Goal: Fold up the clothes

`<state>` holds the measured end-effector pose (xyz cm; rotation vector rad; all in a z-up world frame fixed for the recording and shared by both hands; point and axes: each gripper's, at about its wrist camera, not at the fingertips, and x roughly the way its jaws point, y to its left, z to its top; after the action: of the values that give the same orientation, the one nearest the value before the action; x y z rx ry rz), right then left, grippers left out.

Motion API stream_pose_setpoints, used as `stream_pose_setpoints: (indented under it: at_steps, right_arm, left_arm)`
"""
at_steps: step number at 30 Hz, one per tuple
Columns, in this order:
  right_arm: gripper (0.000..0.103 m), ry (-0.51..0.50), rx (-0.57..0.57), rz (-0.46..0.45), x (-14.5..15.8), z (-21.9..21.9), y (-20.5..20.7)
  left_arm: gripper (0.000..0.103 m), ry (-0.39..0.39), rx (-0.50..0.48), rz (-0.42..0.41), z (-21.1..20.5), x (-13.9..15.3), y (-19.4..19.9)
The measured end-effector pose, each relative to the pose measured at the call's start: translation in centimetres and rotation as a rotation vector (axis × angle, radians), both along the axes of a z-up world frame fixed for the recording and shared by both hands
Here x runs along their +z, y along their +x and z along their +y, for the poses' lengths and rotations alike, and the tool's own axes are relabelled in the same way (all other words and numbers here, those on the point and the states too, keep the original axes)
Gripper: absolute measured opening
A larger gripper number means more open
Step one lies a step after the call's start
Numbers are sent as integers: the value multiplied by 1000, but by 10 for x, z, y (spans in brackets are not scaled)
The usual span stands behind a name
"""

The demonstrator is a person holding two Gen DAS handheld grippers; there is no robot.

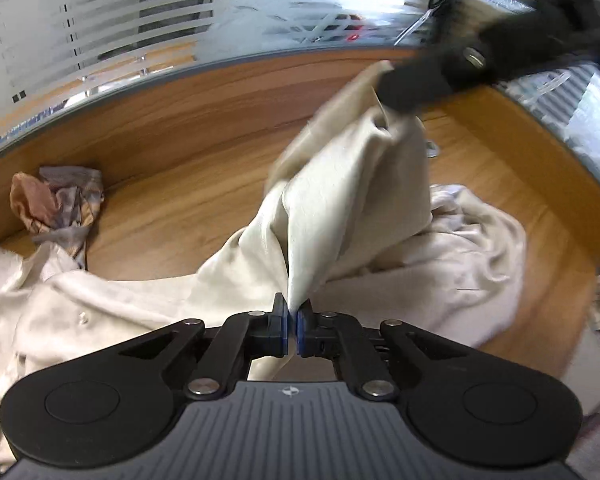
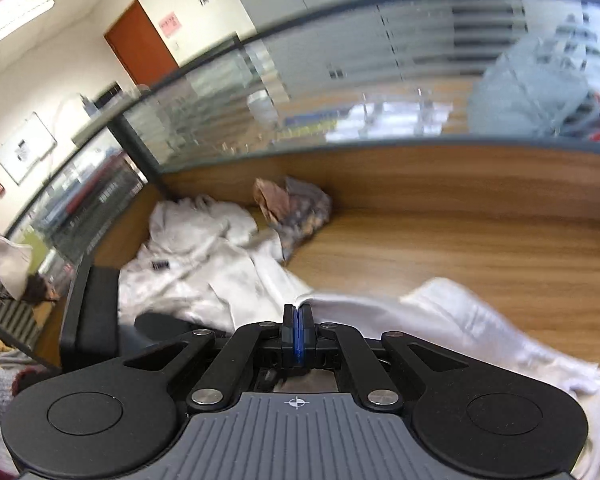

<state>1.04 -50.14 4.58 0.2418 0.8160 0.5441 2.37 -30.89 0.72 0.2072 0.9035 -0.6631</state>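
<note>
A cream garment (image 1: 340,200) is lifted off the wooden table (image 1: 188,184), stretched between both grippers. My left gripper (image 1: 292,320) is shut on its lower edge. My right gripper (image 1: 392,96) shows in the left wrist view as a blurred black shape at the upper right, pinching the garment's top corner. In the right wrist view my right gripper (image 2: 298,322) is shut on the garment's edge (image 2: 440,312), which trails down to the right over the table (image 2: 460,240).
A white jacket (image 2: 204,256) lies crumpled at the table's left, also in the left wrist view (image 1: 60,312). A crumpled pink-grey patterned cloth (image 1: 60,204) sits by the wooden back wall (image 2: 296,208). Glass partitions (image 1: 100,32) bound the table. A black chair (image 2: 92,312) stands at left.
</note>
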Motion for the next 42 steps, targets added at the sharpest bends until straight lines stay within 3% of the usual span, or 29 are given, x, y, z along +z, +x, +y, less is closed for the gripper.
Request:
stream_pose_setpoints:
  at_steps: [5, 10, 18, 28, 30, 33, 42]
  right_arm:
    - [2, -19, -15, -69, 16, -6, 15]
    - [2, -96, -1, -25, -20, 6, 49]
    - [4, -185, 26, 77, -86, 35, 85]
    - [9, -155, 17, 121, -98, 56, 67]
    - [9, -145, 33, 150, -105, 63, 65]
    - [9, -144, 71, 181, -115, 75, 63]
    - [9, -172, 173, 217, -132, 106, 64]
  left_arm:
    - [4, -173, -3, 134, 37, 32, -13]
    - [4, -248, 60, 213, 71, 18, -6]
    - [4, -126, 246, 280, 102, -39, 43]
    - [6, 5, 326, 285, 105, -73, 91]
    - [14, 61, 337, 275, 104, -82, 96]
    - [31, 110, 321, 256, 105, -87, 95]
    - [35, 118, 206, 215, 92, -87, 69]
